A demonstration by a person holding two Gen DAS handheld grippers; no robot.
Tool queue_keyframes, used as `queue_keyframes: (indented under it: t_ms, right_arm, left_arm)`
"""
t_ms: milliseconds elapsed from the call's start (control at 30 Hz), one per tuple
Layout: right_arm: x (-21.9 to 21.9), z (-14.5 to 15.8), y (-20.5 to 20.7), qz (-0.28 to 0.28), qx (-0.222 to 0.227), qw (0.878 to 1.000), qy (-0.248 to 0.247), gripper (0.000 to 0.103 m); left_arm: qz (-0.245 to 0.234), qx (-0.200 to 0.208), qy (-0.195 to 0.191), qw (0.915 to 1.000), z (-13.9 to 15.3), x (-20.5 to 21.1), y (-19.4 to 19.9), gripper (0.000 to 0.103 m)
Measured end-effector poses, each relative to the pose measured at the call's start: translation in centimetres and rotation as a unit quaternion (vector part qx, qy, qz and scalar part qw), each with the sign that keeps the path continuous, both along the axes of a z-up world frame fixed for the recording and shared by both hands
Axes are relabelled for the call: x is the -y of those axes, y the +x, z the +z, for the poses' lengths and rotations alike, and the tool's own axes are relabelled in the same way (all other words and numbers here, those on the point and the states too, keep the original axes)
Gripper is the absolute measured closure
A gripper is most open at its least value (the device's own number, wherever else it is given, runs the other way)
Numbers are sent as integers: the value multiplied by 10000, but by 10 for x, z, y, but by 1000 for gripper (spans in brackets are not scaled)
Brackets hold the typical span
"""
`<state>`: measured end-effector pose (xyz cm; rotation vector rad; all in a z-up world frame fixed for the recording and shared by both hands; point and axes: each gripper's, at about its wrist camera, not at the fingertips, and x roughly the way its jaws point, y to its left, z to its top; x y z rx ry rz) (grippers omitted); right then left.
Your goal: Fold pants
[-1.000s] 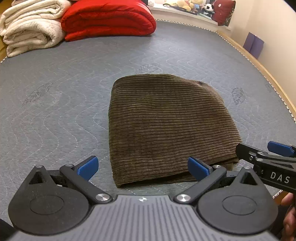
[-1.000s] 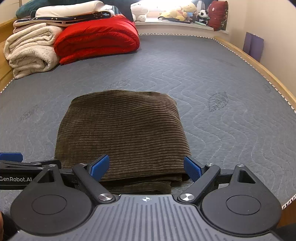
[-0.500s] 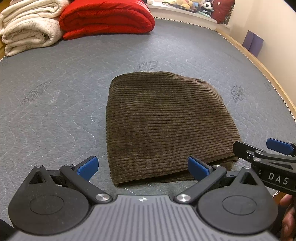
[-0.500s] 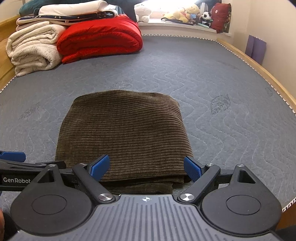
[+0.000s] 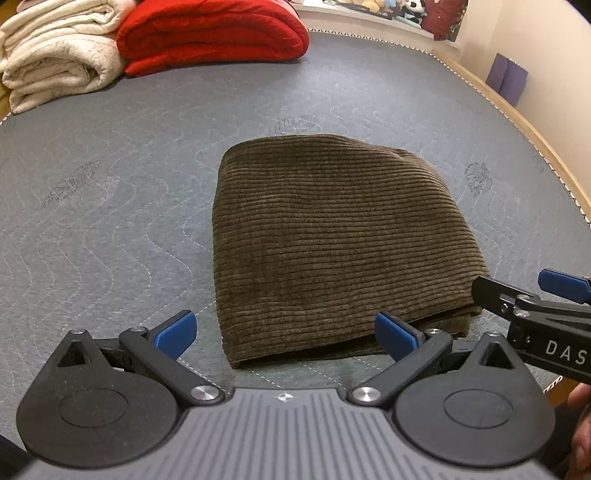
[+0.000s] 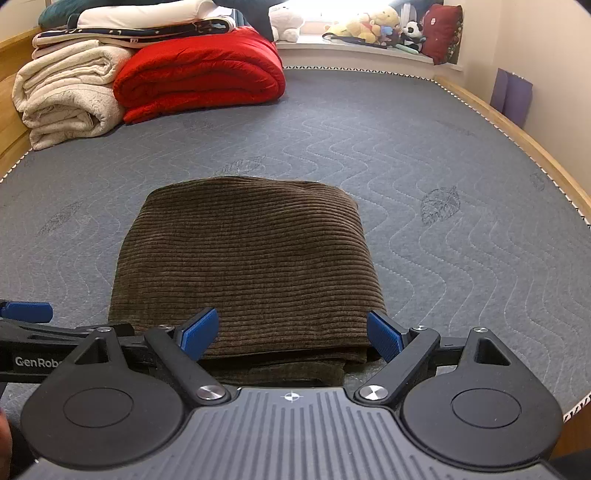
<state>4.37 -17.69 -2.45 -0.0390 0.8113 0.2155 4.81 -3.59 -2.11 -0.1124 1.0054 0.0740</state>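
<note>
The brown corduroy pants (image 5: 332,236) lie folded into a compact rectangle on the grey quilted mattress (image 5: 110,184). My left gripper (image 5: 284,334) hangs open just in front of the bundle's near left edge, nothing between its blue pads. In the right wrist view the pants (image 6: 247,266) fill the centre, and my right gripper (image 6: 291,334) stands open over their near edge, apart from the cloth. The right gripper's side also shows at the right of the left view (image 5: 532,306); the left gripper's arm (image 6: 33,332) shows at the left of the right view.
A red folded duvet (image 6: 199,74) and cream blankets (image 6: 66,96) are stacked at the far left of the mattress (image 6: 443,184). Stuffed toys (image 6: 369,27) line the window ledge. A wooden bed rail (image 6: 535,147) runs along the right, with a purple item (image 6: 511,94) against the wall.
Both grippers have drawn back and risen slightly from the pants, so the bundle sits a little farther off in each view. The folded pants have not moved.
</note>
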Motion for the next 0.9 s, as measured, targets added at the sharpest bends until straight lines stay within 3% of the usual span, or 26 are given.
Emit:
queue_keyframes:
  t_ms: [900]
  right_arm:
    - [-8,-10,2,-19,-65,9999,-151,15]
  left_arm:
    - [-2,8,43,10000,-2,-2,1,0]
